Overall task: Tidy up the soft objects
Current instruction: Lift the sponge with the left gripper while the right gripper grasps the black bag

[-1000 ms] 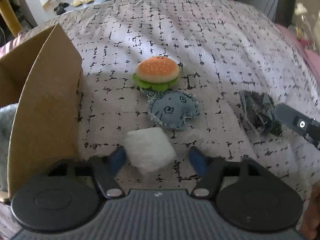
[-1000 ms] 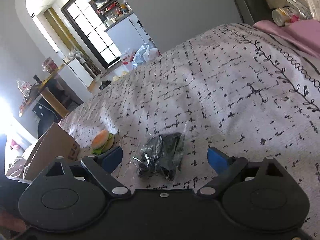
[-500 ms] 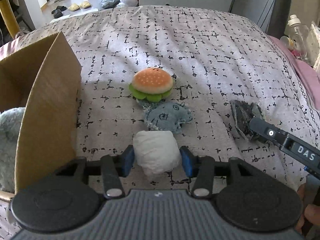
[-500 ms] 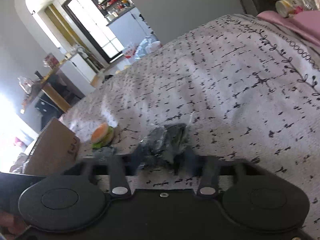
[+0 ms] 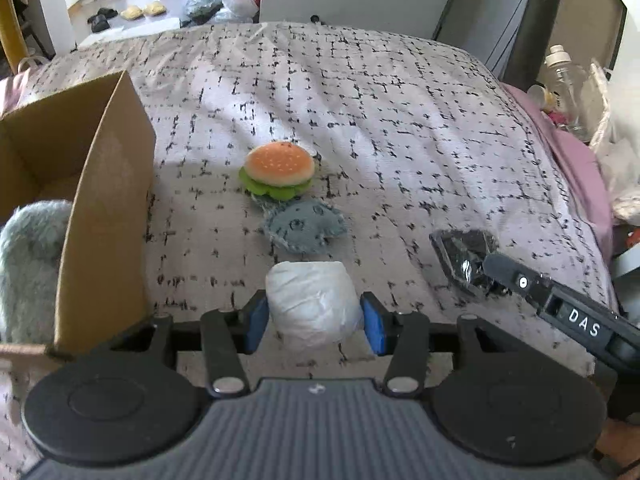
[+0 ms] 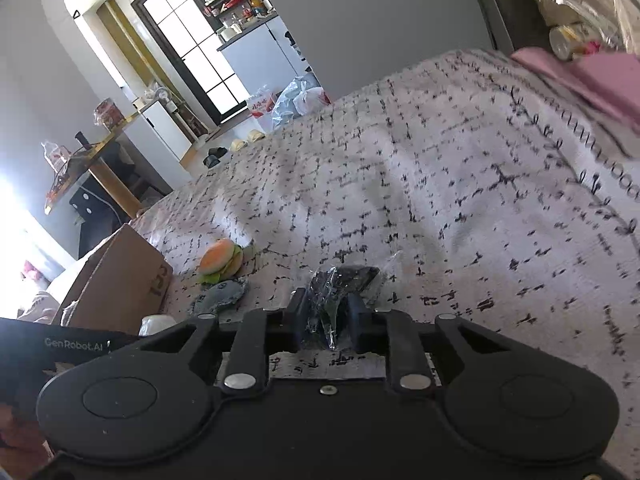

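On your far left stands the cardboard box point(image 5: 100, 184), open at the top, with a fluffy grey-green soft thing point(image 5: 28, 256) already inside. It looks like the place where the soft toys go, so it makes sense that it sits close to your left side.

Next, your left gripper point(image 5: 314, 316) has its blue pads pressed on both sides of the white soft bundle point(image 5: 312, 304). The bundle is puffy and wrinkly, like something wrapped in thin plastic, and it bulges a little between the pads. I think it is squeezed gently so it won't slip out.

Just past it on the bed cover point(image 5: 400, 120) lies the blue-grey denim toy point(image 5: 304, 226), flat with frayed edges. The burger toy point(image 5: 278, 170) is behind it and touching it, with an orange bun and a green frill. Both wait on the bed, near the box.

Over on your right, your right gripper point(image 6: 326, 318) is closed narrow on the dark crinkly packet point(image 6: 340, 280). It is black stuff in shiny clear wrap, and the wrap sticks out beyond the pads. Whether it is off the bed, I can't tell.

I'd guess both things you hold go into the box next.
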`<control>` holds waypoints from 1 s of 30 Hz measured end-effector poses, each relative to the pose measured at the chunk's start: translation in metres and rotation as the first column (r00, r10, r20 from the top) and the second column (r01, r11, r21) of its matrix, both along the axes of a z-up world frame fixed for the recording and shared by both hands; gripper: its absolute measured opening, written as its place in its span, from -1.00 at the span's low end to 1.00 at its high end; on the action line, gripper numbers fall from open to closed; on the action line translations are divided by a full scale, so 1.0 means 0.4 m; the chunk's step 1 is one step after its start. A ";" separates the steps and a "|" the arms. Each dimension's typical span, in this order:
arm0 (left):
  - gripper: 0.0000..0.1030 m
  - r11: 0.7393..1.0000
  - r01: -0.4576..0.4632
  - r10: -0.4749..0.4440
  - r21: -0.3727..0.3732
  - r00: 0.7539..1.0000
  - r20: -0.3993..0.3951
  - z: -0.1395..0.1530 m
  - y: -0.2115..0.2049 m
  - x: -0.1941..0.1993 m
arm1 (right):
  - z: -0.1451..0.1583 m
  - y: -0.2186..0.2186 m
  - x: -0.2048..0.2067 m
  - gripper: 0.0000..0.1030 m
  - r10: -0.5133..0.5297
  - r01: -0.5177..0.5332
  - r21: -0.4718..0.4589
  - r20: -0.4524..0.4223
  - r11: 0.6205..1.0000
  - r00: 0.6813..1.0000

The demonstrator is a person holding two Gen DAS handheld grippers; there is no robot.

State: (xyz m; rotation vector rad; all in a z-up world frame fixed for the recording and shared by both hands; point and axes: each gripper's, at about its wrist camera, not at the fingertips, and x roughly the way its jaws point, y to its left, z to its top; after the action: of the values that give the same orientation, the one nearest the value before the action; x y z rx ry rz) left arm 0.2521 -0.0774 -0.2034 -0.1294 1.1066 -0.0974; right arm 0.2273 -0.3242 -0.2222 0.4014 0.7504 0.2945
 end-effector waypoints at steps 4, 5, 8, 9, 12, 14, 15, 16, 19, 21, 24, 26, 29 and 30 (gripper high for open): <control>-0.06 1.000 0.010 -0.010 -0.012 1.000 0.001 0.034 0.003 -0.033 | 0.041 0.007 -0.025 -0.65 0.009 -0.009 -0.031 0.002 0.999 1.000; -0.06 1.000 0.016 -0.016 -0.011 1.000 0.010 0.045 0.003 -0.042 | 0.051 0.009 -0.034 -0.65 0.008 -0.008 -0.038 0.004 0.999 1.000; -0.06 1.000 0.010 -0.010 -0.028 1.000 0.008 0.071 0.015 -0.057 | 0.079 0.015 -0.059 -0.65 0.003 -0.003 -0.047 0.004 0.999 1.000; -0.06 0.999 0.002 -0.002 -0.039 1.000 0.001 0.079 0.021 -0.061 | 0.091 0.018 -0.068 -0.65 0.003 -0.002 -0.055 0.007 0.998 1.000; -0.06 0.998 -0.010 0.010 -0.055 1.000 0.005 0.106 0.036 -0.076 | 0.120 0.027 -0.085 -0.65 0.009 -0.008 -0.067 0.015 0.998 1.000; -0.06 0.998 -0.003 0.004 -0.057 1.000 0.022 0.126 0.043 -0.087 | 0.140 0.034 -0.096 -0.66 0.011 -0.010 -0.076 0.022 0.997 1.000; -0.06 0.998 -0.001 0.003 -0.058 0.999 0.032 0.136 0.047 -0.094 | 0.150 0.038 -0.099 -0.66 0.010 -0.008 -0.078 0.027 0.997 1.000; -0.06 0.998 0.001 0.001 -0.060 0.999 0.040 0.145 0.051 -0.098 | 0.158 0.040 -0.103 -0.66 0.009 -0.007 -0.077 0.032 0.997 0.999; -0.06 0.997 0.006 -0.001 -0.074 0.998 0.060 0.170 0.065 -0.109 | 0.183 0.053 -0.112 -0.66 0.007 -0.004 -0.080 0.043 0.997 0.999; -0.06 0.997 0.010 -0.004 -0.075 0.997 0.078 0.187 0.075 -0.115 | 0.199 0.064 -0.118 -0.66 0.010 -0.006 -0.088 0.052 0.996 0.999; -0.06 0.995 0.002 0.007 -0.101 0.996 0.091 0.206 0.097 -0.122 | 0.219 0.081 -0.124 -0.66 0.017 -0.011 -0.096 0.064 0.995 0.998; -0.06 0.994 0.002 0.009 -0.105 0.994 0.106 0.217 0.110 -0.129 | 0.231 0.091 -0.127 -0.66 0.019 -0.012 -0.102 0.070 0.995 0.997; -0.06 0.994 0.002 0.012 -0.107 0.992 0.127 0.230 0.131 -0.139 | 0.247 0.108 -0.129 -0.66 0.018 -0.010 -0.102 0.078 0.995 0.997; -0.06 0.994 -0.001 0.016 -0.110 0.991 0.131 0.234 0.139 -0.142 | 0.252 0.115 -0.130 -0.66 0.017 -0.009 -0.102 0.082 0.995 0.996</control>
State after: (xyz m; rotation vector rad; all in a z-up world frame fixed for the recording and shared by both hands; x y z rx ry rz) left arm 0.1954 -0.0218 -0.1099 -0.2229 0.9686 -0.1569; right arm 0.1754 -0.2784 -0.1215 0.2863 0.6840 0.2820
